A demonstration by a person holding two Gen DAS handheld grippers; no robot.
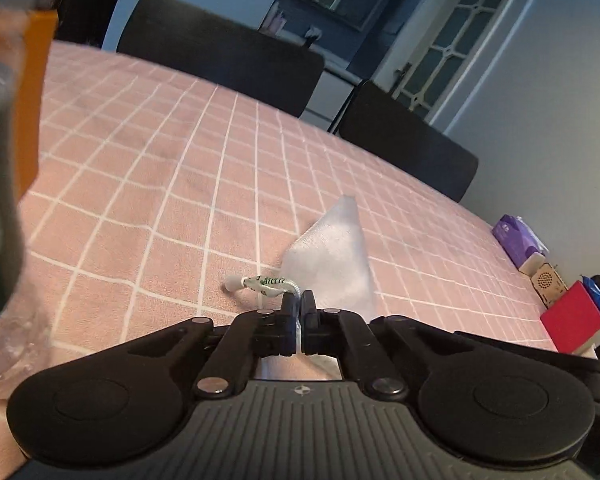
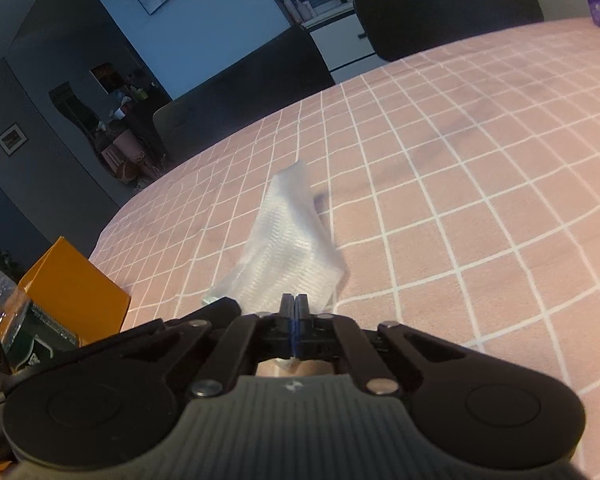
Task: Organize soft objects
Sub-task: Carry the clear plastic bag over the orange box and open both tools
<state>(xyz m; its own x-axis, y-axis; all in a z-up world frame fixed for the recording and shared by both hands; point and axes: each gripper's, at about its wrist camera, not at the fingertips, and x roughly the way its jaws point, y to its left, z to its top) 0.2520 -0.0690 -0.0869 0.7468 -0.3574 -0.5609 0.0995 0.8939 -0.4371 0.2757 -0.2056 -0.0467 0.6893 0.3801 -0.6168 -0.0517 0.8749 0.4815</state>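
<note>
We see a thin white cloth, waffle-textured, semi-sheer, lifted off the pink grid tablecloth & hanging taut in a tent shape. Prob. a wipe or tissue; near edge pinched at both ends.

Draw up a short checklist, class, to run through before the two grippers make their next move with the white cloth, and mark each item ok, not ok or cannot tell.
1. Left gripper shut on the white cloth: ok.
2. Right gripper shut on the white cloth: ok.
3. Cloth raised off the pink checked tablecloth: cannot tell; its far corner points up.
4. Tablecloth ahead of the cloth bare: ok.
5. Small white and green wrapped item free of the cloth: cannot tell.
6. Orange box away from the cloth: ok.
</note>
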